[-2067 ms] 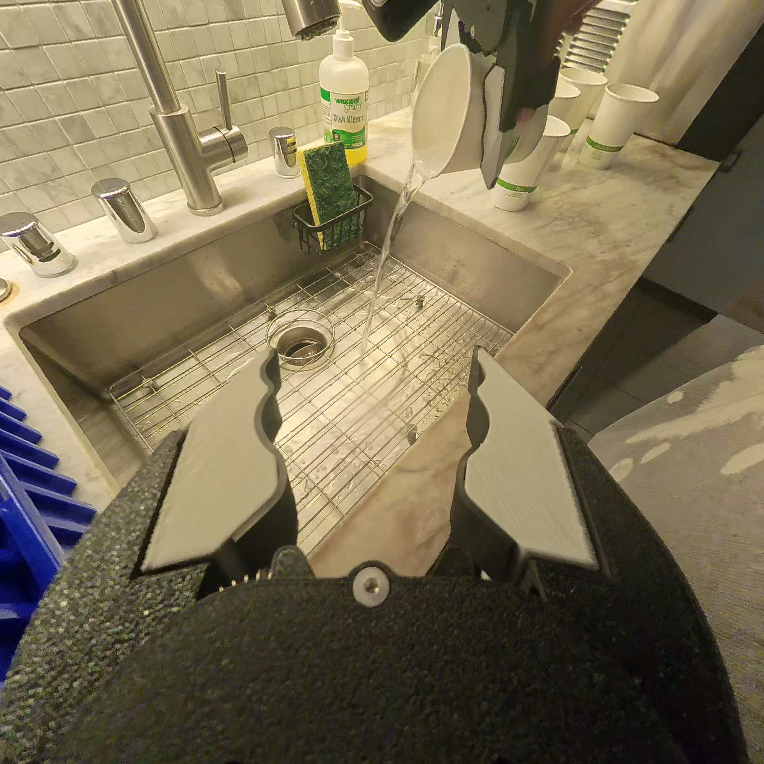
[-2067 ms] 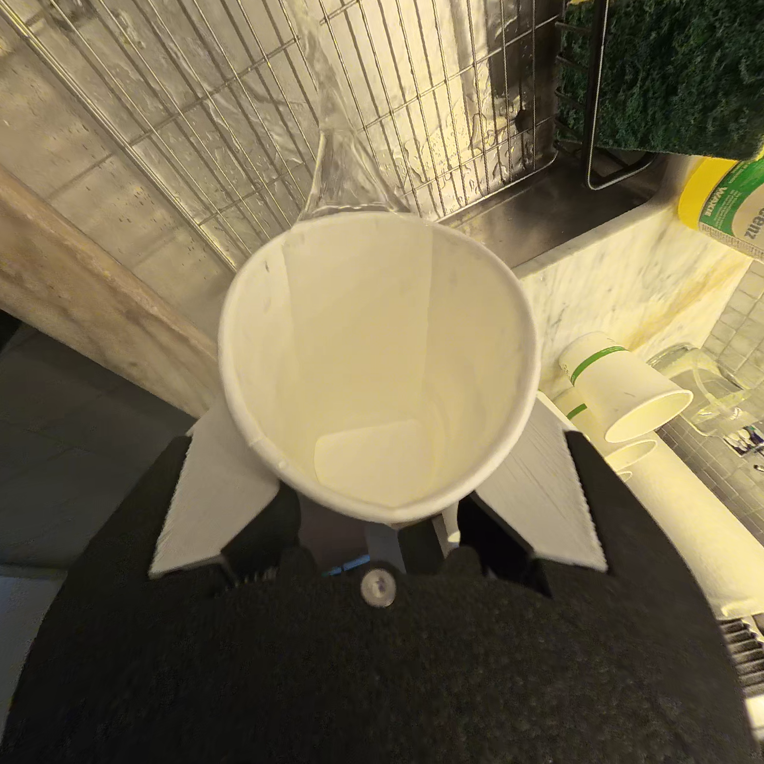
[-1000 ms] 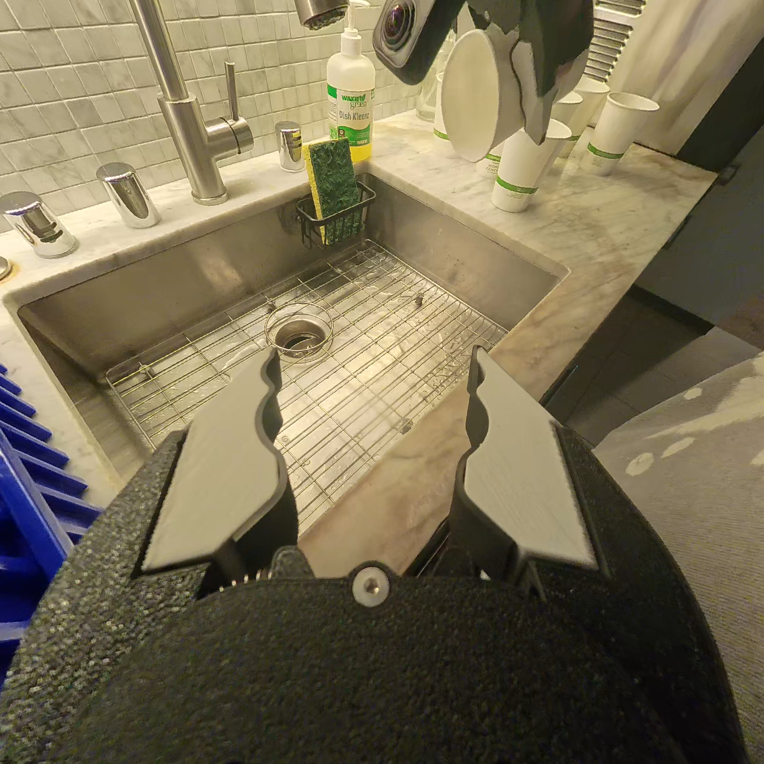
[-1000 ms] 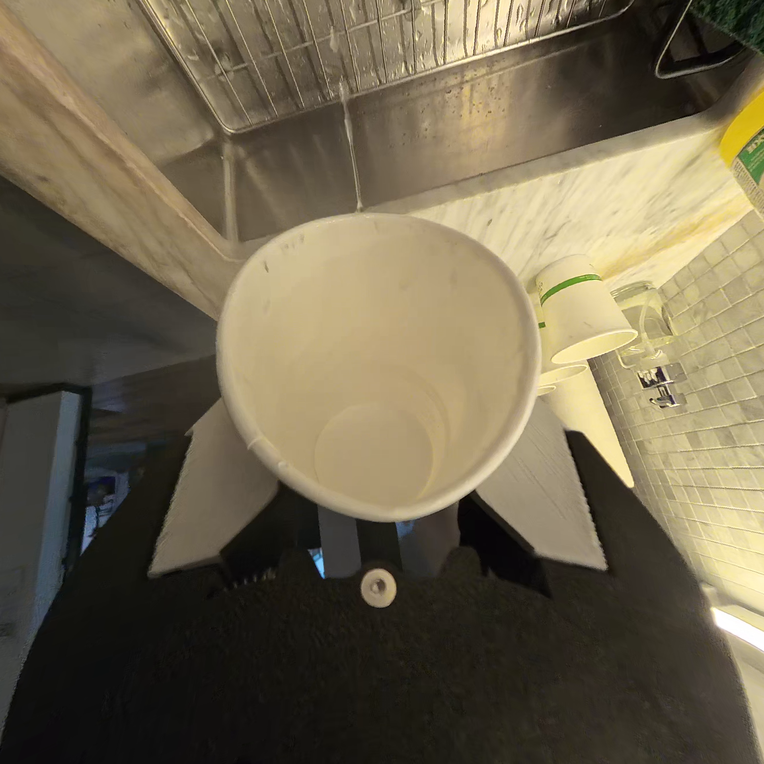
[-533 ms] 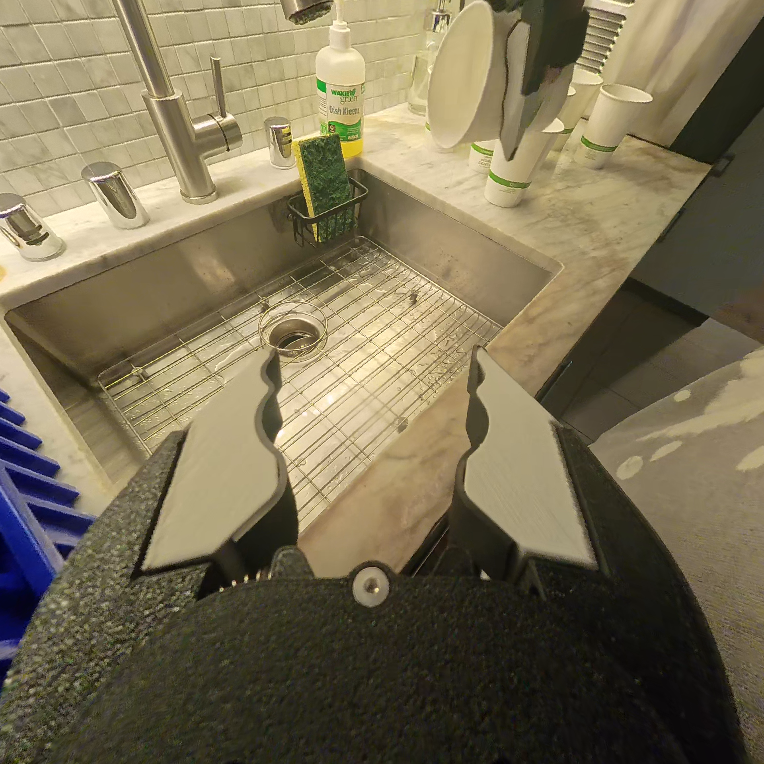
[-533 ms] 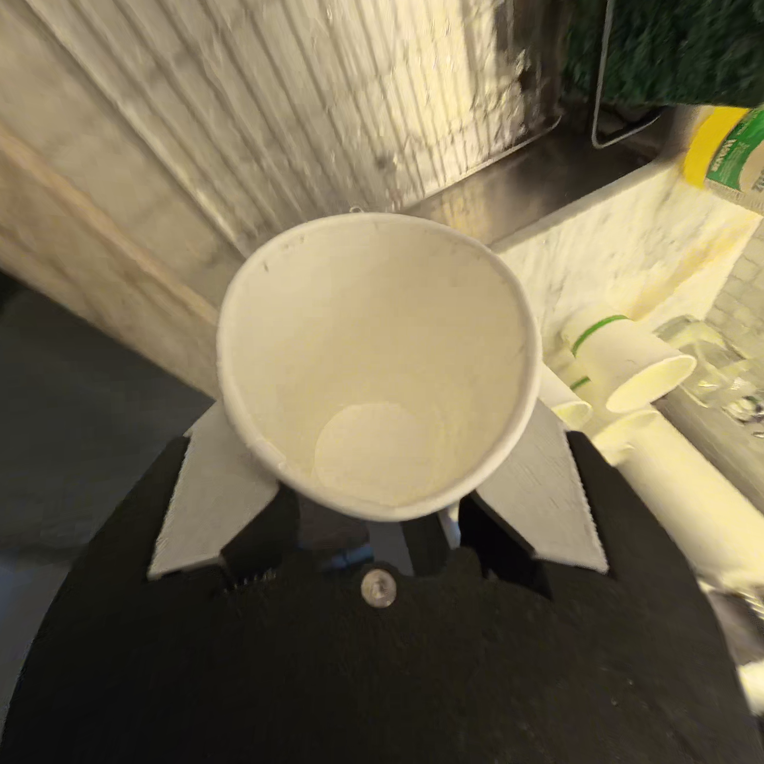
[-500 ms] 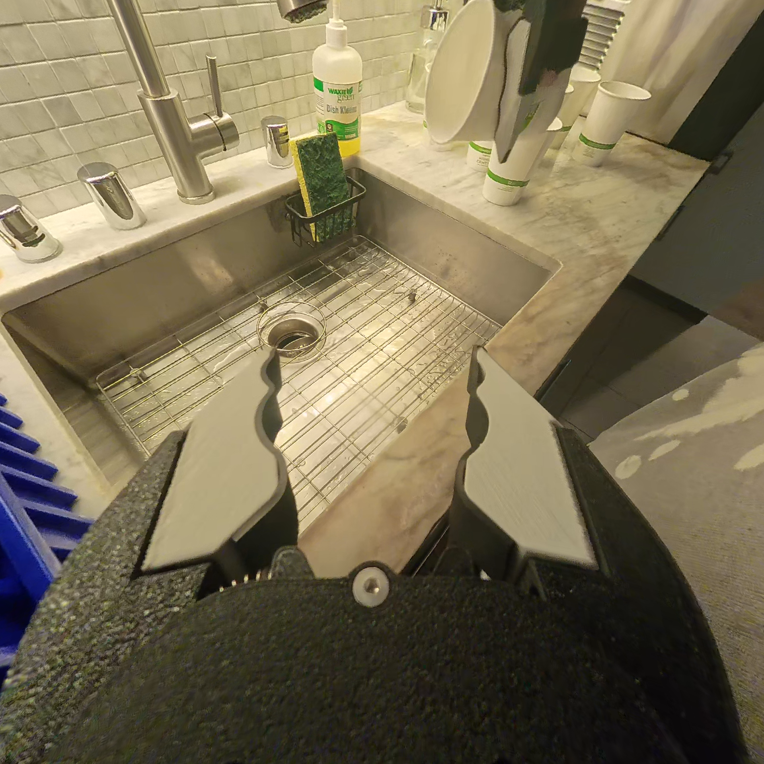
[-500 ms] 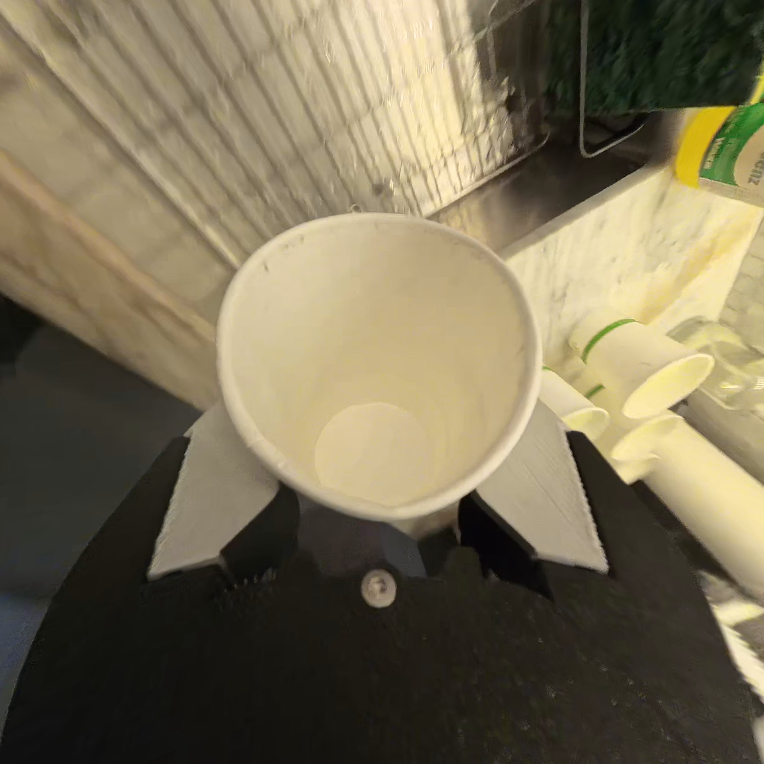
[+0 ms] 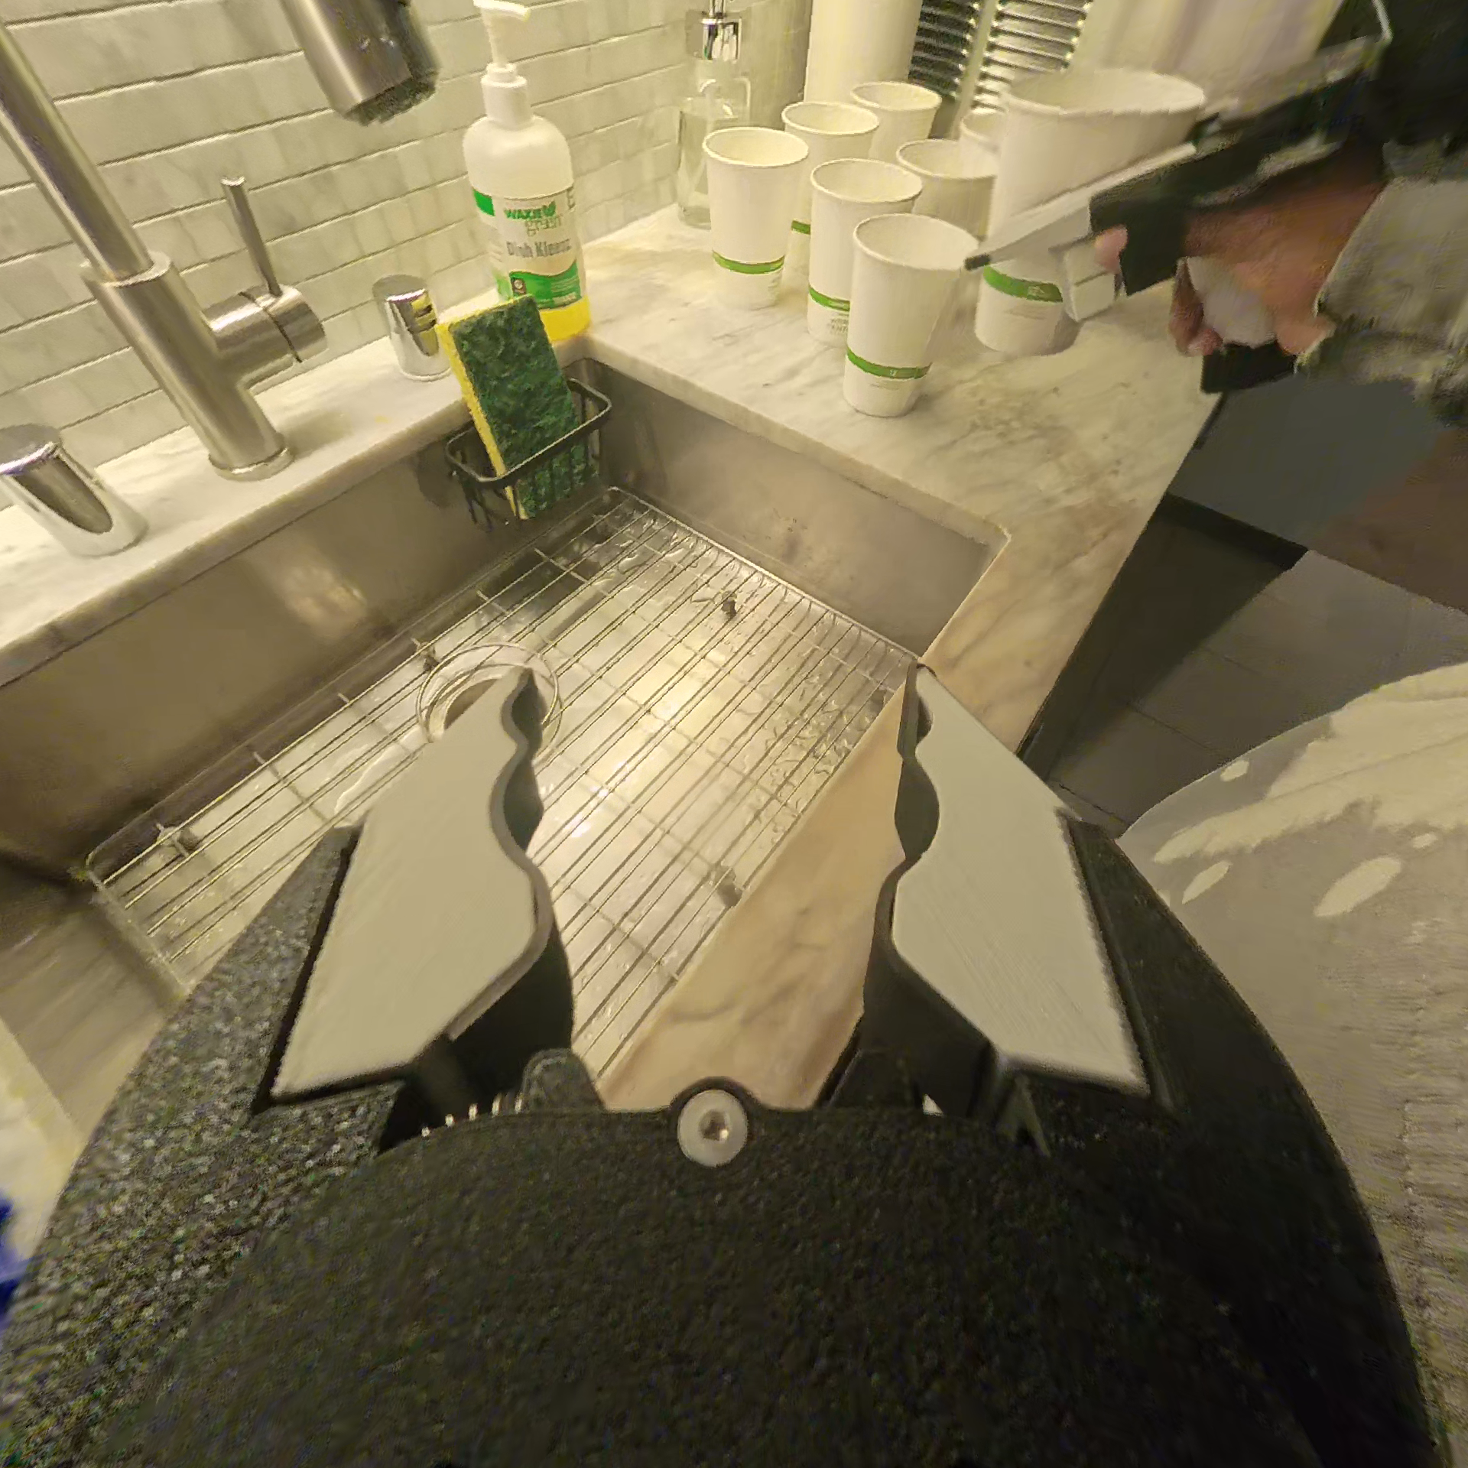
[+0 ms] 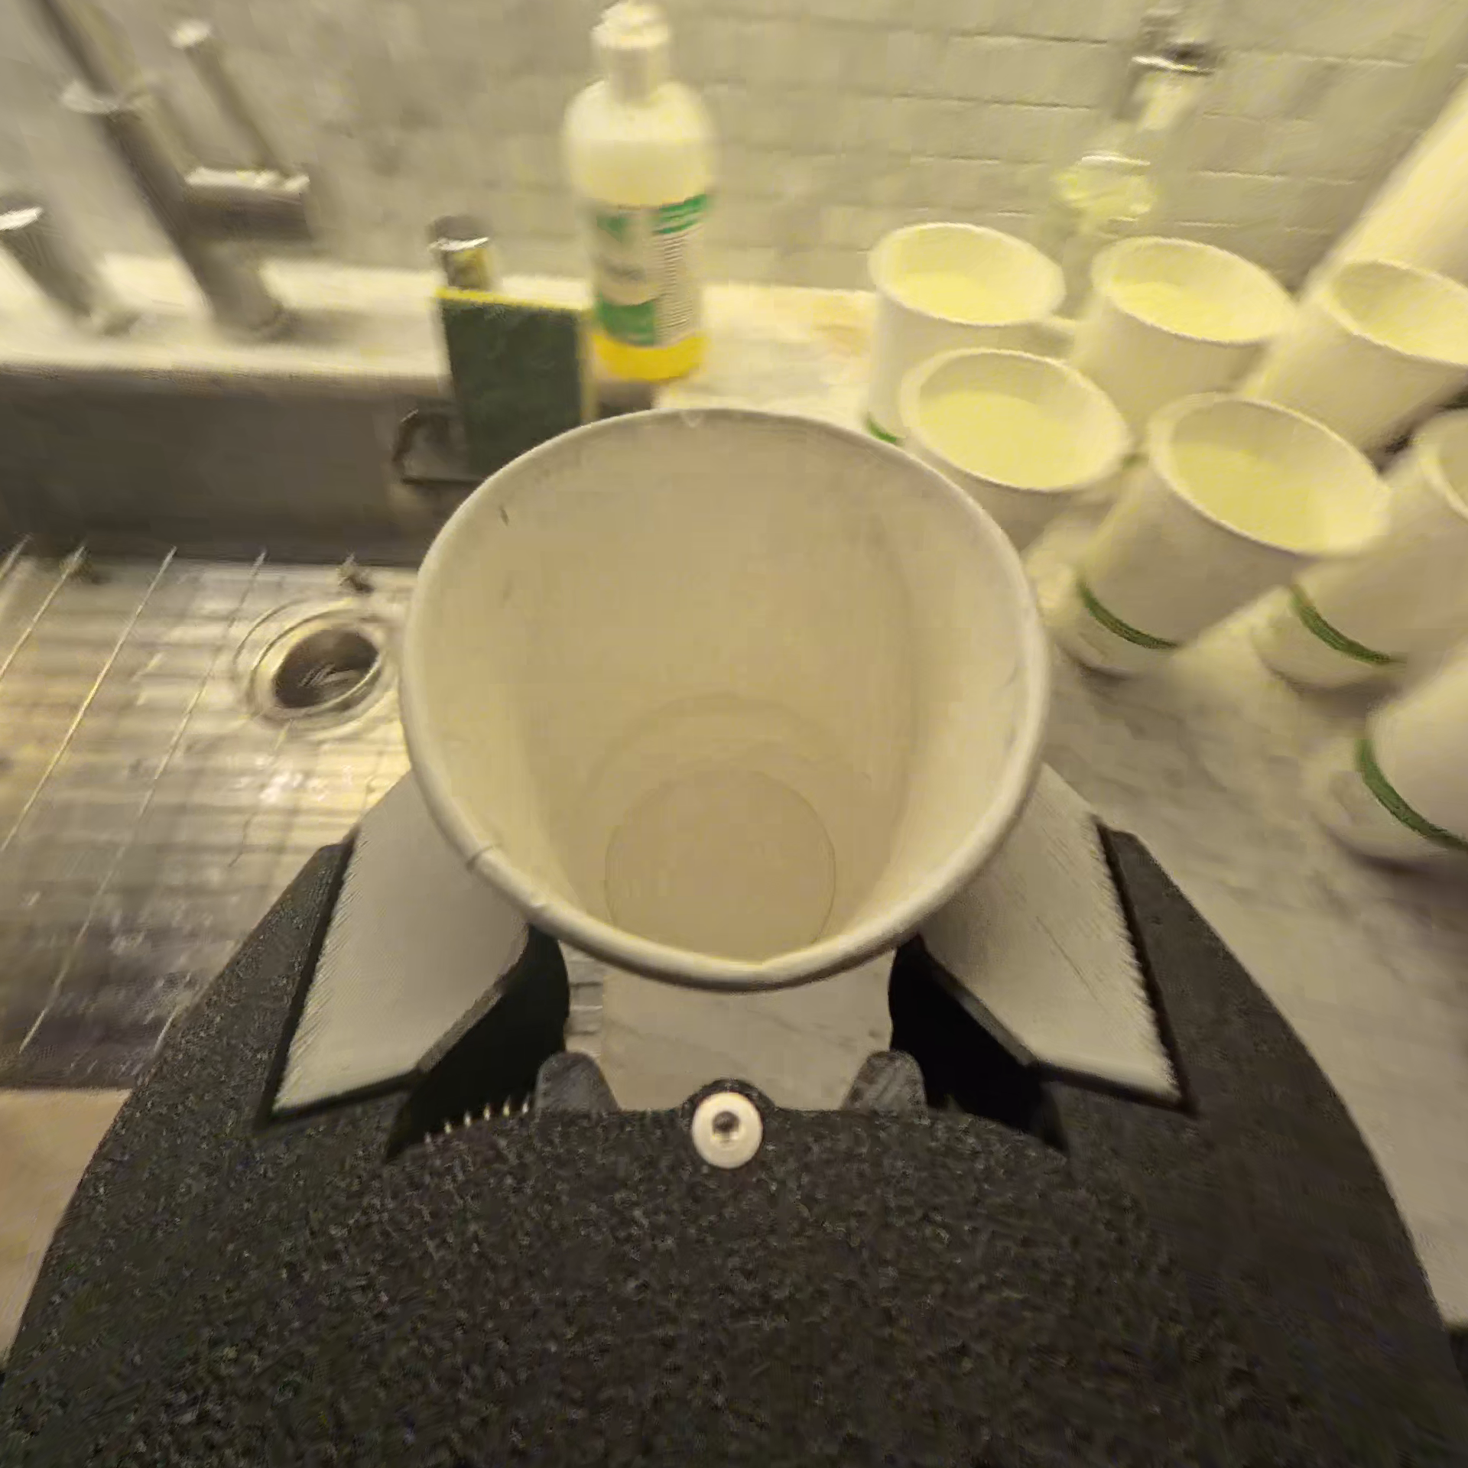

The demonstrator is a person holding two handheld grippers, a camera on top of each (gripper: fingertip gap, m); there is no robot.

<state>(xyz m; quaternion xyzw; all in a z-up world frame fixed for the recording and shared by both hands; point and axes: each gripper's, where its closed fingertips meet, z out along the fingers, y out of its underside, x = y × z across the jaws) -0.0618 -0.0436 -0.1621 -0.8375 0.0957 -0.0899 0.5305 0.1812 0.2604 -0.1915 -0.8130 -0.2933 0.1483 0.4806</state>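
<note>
My right gripper (image 10: 719,794) is shut on a white paper cup (image 10: 715,675), which looks empty and stands upright, mouth toward the camera. In the left wrist view the cup (image 9: 1096,103) and the right gripper (image 9: 1112,214) are at the upper right, held by a hand (image 9: 1271,270) above the marble counter (image 9: 993,445). Several white paper cups with green bands (image 9: 898,318) stand on the counter; they also show in the right wrist view (image 10: 1009,429). My left gripper (image 9: 715,699) is open and empty over the front edge of the steel sink (image 9: 238,604).
A wire grid (image 9: 715,635) covers the sink floor around the drain (image 9: 484,691). A green and yellow sponge (image 9: 516,381) sits in a black caddy at the sink's back corner. A soap bottle (image 9: 528,206) and a faucet (image 9: 159,262) stand behind the sink.
The right gripper has turned the cup from tipped over the sink to upright and carried it right, over the counter. The water stream has stopped. My left gripper has stayed open.
</note>
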